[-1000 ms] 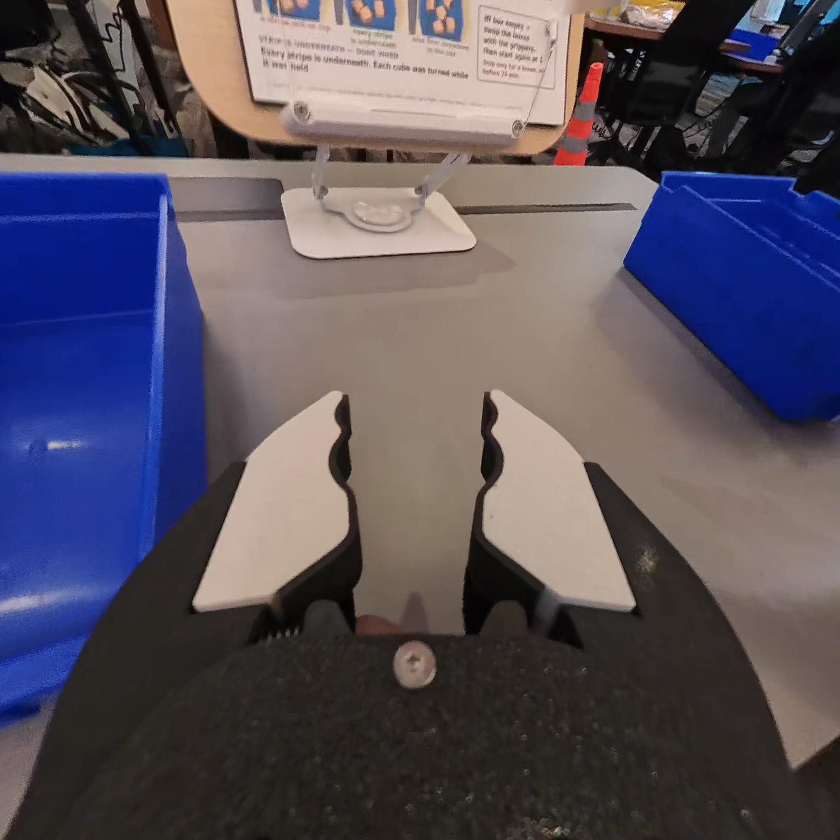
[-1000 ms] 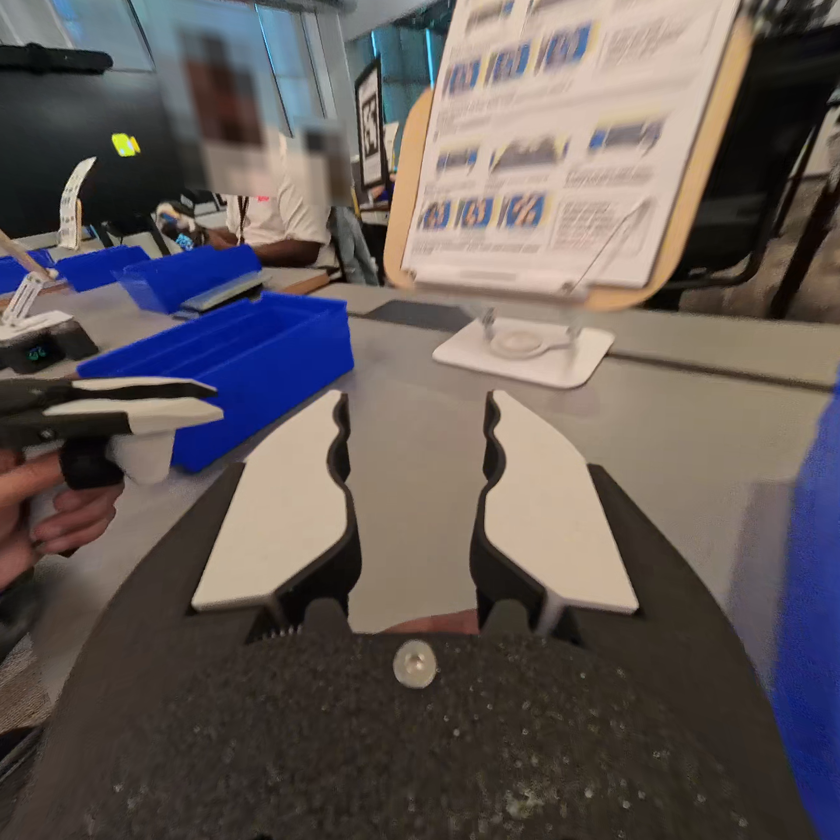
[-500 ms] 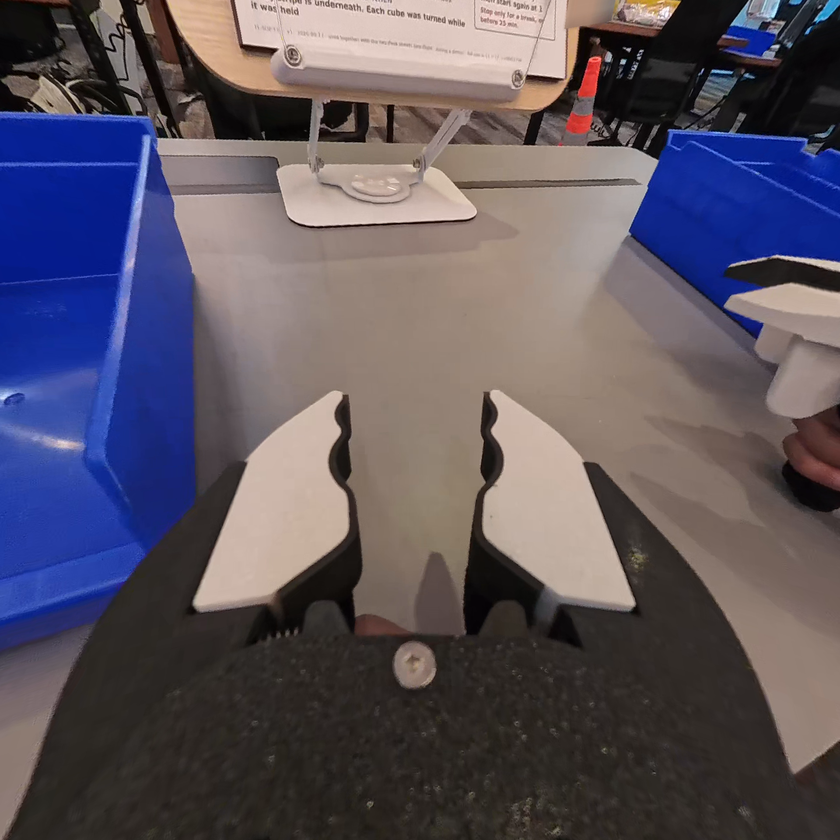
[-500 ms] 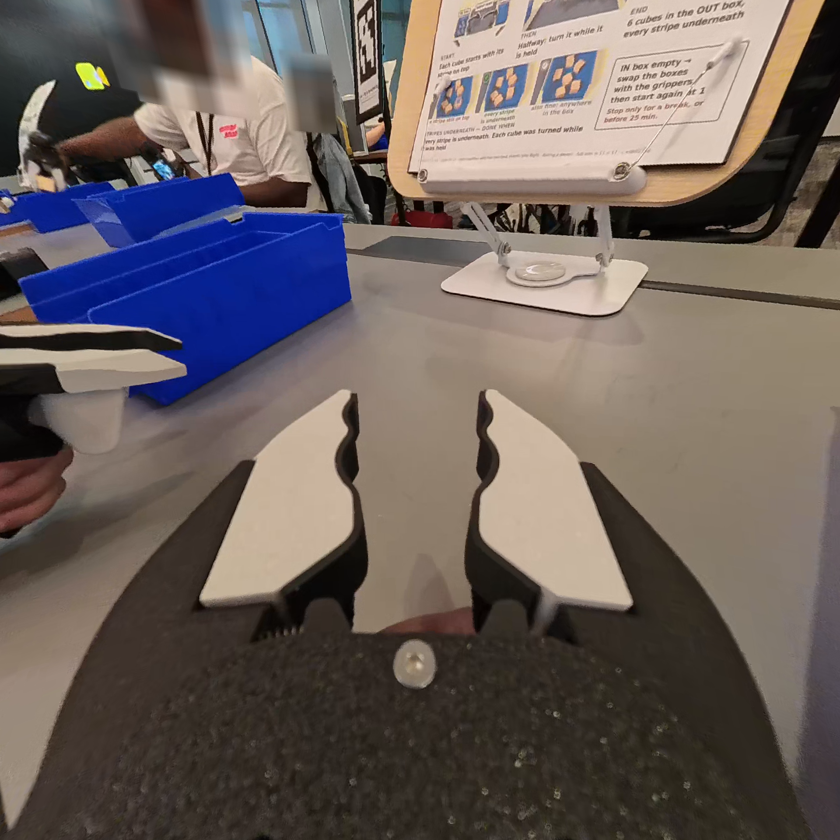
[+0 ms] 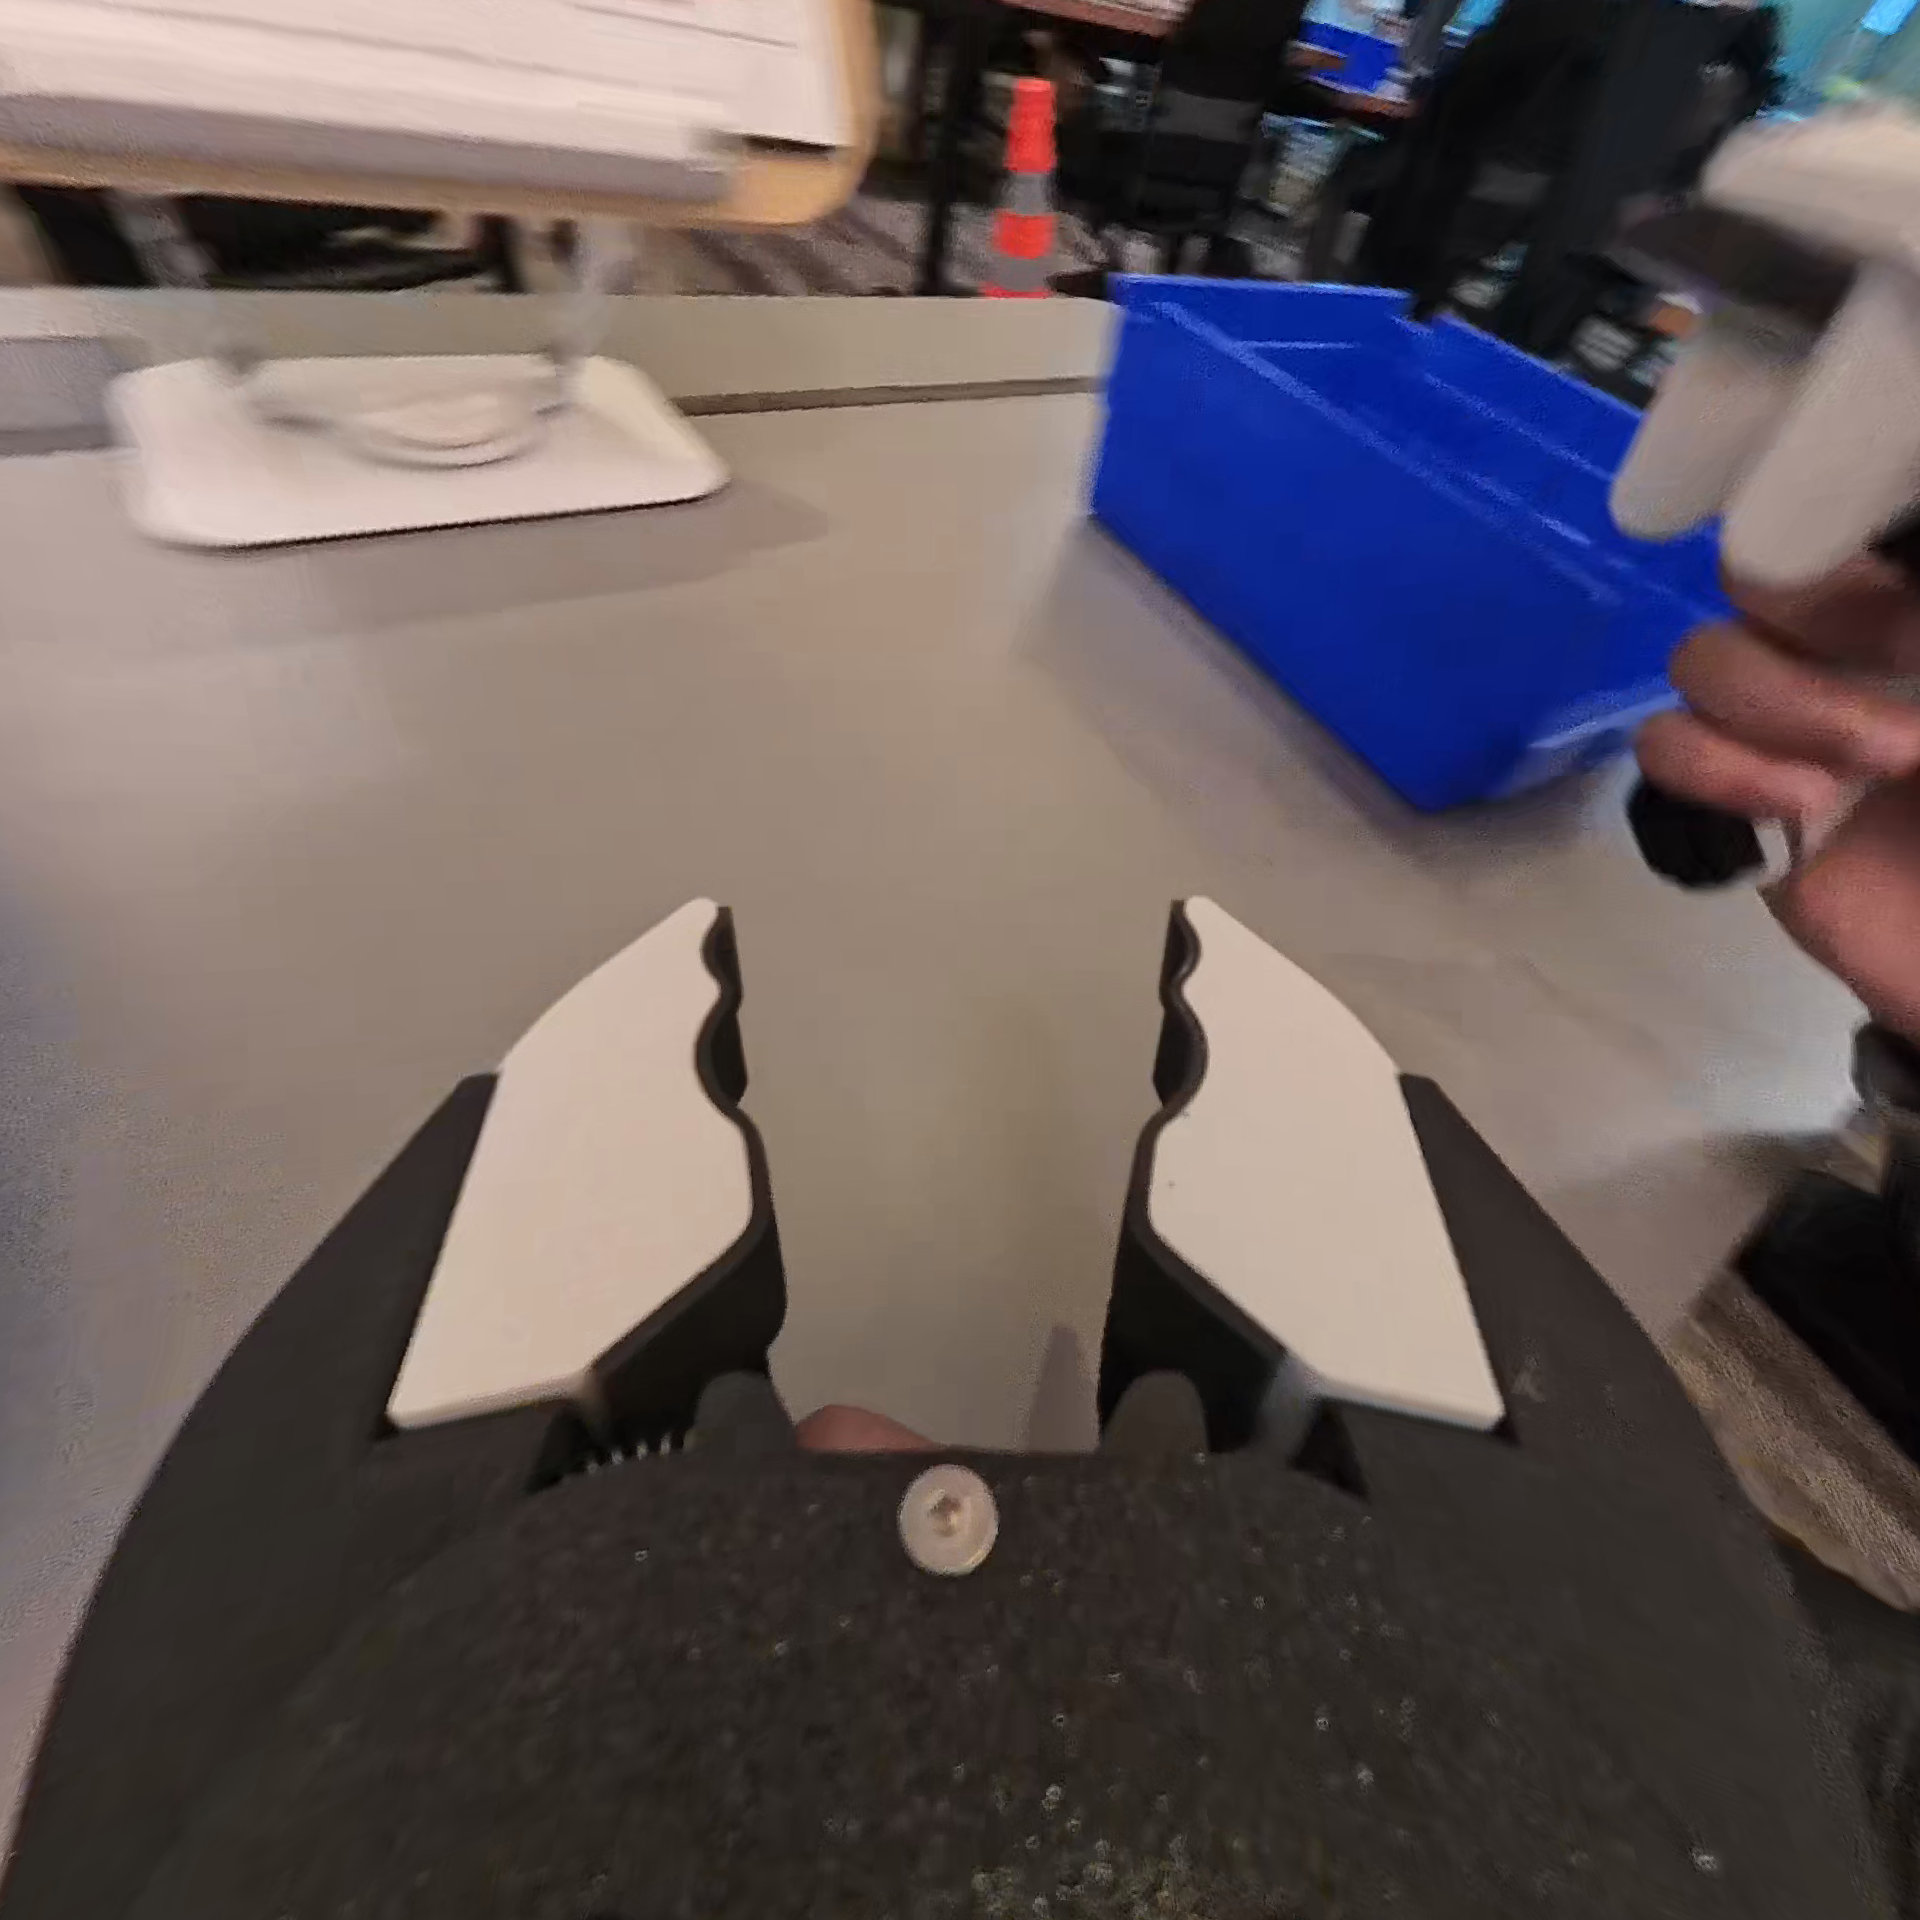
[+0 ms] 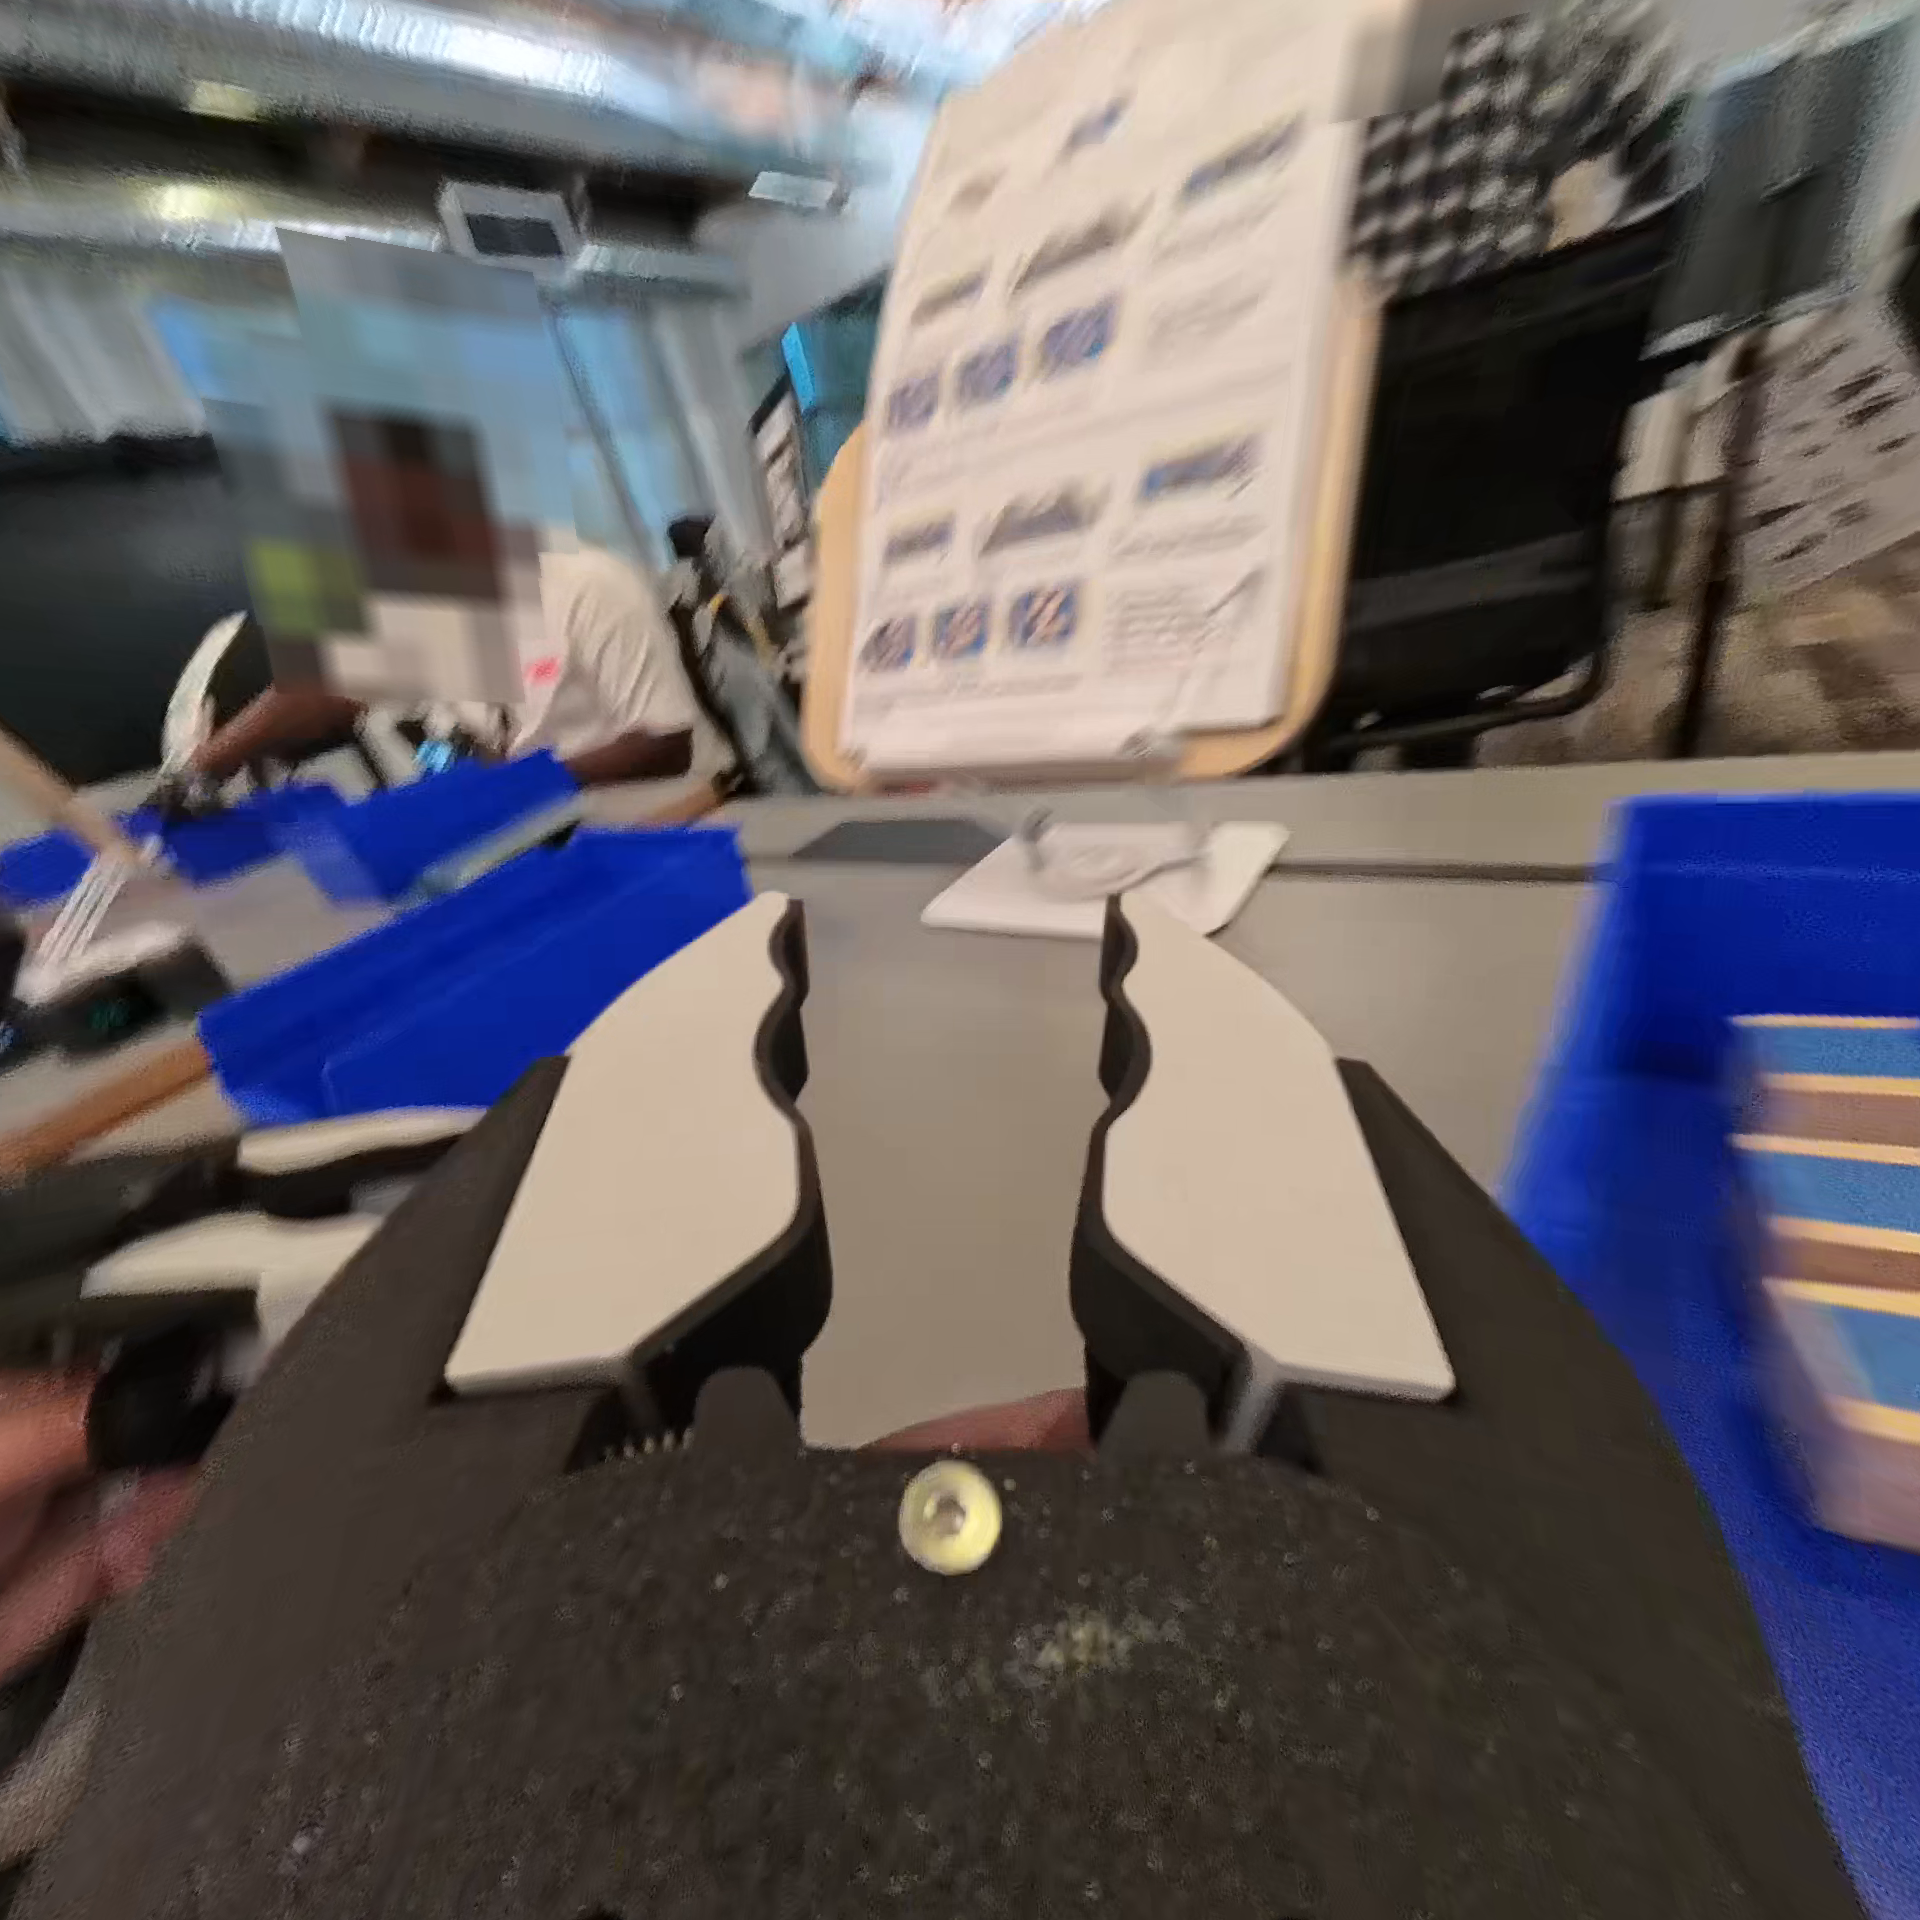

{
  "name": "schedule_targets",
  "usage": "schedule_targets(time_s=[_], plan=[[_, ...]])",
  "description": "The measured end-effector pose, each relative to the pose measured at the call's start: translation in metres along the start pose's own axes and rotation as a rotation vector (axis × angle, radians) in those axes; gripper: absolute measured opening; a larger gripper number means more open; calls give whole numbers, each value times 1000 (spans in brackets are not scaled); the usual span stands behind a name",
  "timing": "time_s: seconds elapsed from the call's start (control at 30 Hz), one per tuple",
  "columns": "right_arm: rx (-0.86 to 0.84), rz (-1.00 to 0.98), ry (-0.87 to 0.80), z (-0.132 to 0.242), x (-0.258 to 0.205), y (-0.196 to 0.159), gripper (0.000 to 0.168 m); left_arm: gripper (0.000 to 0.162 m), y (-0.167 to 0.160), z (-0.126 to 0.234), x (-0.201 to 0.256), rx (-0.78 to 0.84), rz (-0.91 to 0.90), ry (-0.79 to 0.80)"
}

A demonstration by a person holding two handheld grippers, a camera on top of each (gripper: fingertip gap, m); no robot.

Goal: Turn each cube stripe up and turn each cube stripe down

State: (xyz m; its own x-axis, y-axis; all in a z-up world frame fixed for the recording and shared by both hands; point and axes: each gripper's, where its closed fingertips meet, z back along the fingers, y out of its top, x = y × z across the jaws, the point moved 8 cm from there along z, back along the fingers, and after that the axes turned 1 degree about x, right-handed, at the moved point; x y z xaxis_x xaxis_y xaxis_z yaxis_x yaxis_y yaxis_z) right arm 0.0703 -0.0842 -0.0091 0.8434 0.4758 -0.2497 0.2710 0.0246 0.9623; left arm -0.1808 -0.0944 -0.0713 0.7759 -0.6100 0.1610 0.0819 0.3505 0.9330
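Evidently approach stage: both hand-held grippers, left [image 5: 951, 914] and right [image 6: 951, 909], were spread, empty; next required reaching striped cubes [image 6: 1834, 1226] in the blue bin [image 6: 1704, 914].

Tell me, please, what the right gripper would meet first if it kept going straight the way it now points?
Probably the white base of the instruction stand. The right gripper is open and empty, with only bare grey table ahead before that base, though blur makes depth uncertain.
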Motion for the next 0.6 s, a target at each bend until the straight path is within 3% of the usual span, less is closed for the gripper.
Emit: schedule_targets(time_s=[0.13, 0.3, 0.47, 0.6], plan=[[78, 63, -290, 71, 82, 48, 59, 87, 8, -67, 101, -94, -161, -133], [-70, 161, -676, 158, 176, 37, 57, 82, 15, -154, 186, -151, -291, -84], [-207, -67, -591, 159, 209, -3, 55, 71, 21, -207, 203, -196, -135, -8], [-322, -35, -627, 137, 210, -20, 39, 64, 18, -226, 188, -253, 11, -23]])
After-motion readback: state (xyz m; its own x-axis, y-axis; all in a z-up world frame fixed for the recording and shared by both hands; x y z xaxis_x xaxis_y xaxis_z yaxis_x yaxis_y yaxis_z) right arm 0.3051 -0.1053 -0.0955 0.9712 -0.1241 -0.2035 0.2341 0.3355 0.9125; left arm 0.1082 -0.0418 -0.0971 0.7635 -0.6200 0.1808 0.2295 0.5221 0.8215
